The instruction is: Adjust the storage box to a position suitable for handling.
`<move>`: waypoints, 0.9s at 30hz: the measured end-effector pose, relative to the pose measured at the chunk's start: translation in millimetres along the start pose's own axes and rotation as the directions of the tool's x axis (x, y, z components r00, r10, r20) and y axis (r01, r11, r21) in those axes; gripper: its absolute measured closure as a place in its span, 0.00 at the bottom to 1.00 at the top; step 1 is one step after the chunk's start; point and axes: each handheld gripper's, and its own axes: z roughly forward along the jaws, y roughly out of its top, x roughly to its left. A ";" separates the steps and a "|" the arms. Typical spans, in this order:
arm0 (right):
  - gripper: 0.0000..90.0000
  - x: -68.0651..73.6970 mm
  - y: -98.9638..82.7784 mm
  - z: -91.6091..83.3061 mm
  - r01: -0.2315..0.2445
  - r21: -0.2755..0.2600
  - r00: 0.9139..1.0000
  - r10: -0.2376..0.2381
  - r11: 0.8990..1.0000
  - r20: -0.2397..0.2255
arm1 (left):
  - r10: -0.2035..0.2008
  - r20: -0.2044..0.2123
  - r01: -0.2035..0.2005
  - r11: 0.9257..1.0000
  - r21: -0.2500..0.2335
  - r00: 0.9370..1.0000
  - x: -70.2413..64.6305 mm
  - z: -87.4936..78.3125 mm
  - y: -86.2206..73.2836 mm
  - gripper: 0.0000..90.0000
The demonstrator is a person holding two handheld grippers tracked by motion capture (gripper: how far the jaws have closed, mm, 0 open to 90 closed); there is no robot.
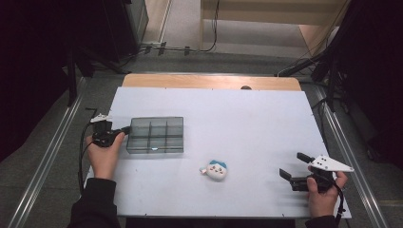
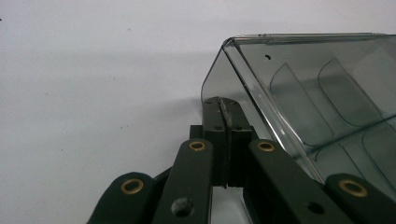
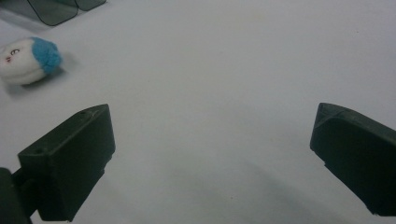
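Note:
A smoky transparent compartment box lies on the left part of the white table. My left gripper is shut, its tips pressed against the box's short end wall near a corner, with nothing visible between the jaws. A small white plush toy with a blue cap lies in front of the box, near the middle. My right gripper is wide open at the front right, low over bare table. The plush toy is off to its upper left and the box's corner lies beyond.
The white board covers a wooden table whose far edge shows. Metal rails run along both sides on the floor. Cables and dark stands sit beyond the table.

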 end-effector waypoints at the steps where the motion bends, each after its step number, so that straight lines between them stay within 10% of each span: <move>1: 0.00 0.1 0.0 0.2 0.001 0.000 1.000 -0.001 1.000 0.000 | 0.002 -0.002 -0.002 1.000 0.000 1.000 -0.2 0.1 0.0 1.00; 27: 0.00 1.1 0.4 1.3 0.015 0.009 1.000 -0.015 1.000 0.008 | 0.054 0.002 -0.054 0.998 -0.025 0.999 -12.1 7.6 1.9 1.00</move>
